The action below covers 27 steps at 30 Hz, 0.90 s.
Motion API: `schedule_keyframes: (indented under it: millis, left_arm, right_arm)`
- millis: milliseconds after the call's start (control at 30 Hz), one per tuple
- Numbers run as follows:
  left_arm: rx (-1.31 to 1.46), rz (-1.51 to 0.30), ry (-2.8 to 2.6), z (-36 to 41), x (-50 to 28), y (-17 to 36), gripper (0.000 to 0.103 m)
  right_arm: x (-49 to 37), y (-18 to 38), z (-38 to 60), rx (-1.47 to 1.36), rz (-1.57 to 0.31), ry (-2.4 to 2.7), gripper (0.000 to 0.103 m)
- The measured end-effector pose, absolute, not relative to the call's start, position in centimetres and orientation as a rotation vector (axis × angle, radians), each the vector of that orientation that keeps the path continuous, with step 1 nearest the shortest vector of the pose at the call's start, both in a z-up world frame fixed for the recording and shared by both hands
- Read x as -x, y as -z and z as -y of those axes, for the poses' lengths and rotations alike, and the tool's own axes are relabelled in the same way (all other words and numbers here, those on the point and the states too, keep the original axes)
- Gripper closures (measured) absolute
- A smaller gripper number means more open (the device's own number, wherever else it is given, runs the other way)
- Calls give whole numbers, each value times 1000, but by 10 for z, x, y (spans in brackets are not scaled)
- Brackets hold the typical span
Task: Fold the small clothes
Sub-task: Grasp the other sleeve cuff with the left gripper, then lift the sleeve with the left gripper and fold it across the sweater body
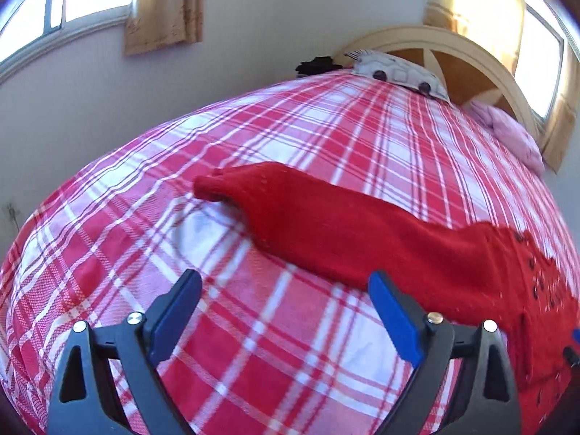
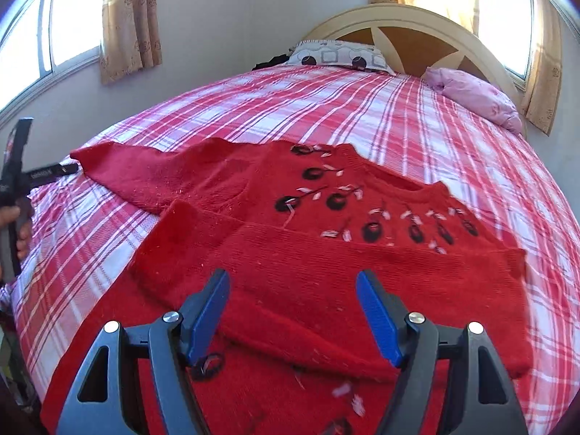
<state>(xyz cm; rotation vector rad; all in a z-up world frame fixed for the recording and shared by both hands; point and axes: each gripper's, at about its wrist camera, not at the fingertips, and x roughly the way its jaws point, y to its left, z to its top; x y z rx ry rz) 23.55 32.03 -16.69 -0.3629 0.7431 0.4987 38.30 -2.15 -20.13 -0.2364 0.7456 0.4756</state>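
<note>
Item: one red knitted sweater (image 2: 326, 253) with black-and-white flower embroidery across its chest, lying on the red-and-white plaid bedspread (image 2: 326, 108) of a bed with a cream arched wooden headboard (image 2: 417, 21). Condition: partly folded; the right sleeve appears laid across the body in a straight band, likely the first fold, while the left sleeve (image 1: 290, 210) lies stretched out flat over the plaid, not yet brought in. My left gripper (image 1: 286, 311) hangs above bare bedspread just beside that sleeve, its blue pads spread wide with nothing between them; I judge it placed there to take the sleeve next. My right gripper (image 2: 293, 311) hovers over the lower body of the sweater, jaws apart, no cloth pinched, so neither tool holds the garment at present. Accessories on the bed, well apart from the work: a grey patterned pillow (image 2: 337, 56) against the headboard and a pink bundled cloth (image 2: 478, 98) beside it. The right wrist view alone shows the embroidery, the neckline, the folded band and, at its left edge, a hand (image 2: 18, 224) gripping the other tool's handle. The left wrist view alone shows the sleeve's cuff end and the open plaid beneath my left pads.
</note>
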Motion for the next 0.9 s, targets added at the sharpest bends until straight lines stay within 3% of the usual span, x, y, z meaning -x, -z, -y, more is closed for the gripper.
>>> schedule_keyframes:
  millis: [267,500,567,633,667,900]
  left_arm:
    - [491,-725,-458,-351,-250,179,15]
    - [616,-726,-456,-382,-278,196,37]
    - [615,-720,-464,-391,-285,196,53]
    - [631,-722,-463,-398,-288,198,91]
    - [642,-718,-452,-401,-289,198,94]
    - [570,-620,-393,-370,-275,157,97]
  right_arm:
    - [-395,232,5,217,-813,-432,30]
    - [-398,239,7,200,-837,-419,30]
    - [-397,240,5,211,-837,-416,28]
    - [-398,242,3,221,-841,-410,25]
    - [-398,243,4,220,-843,-406,23]
    - [-404,247,7,201,-873,-367,11]
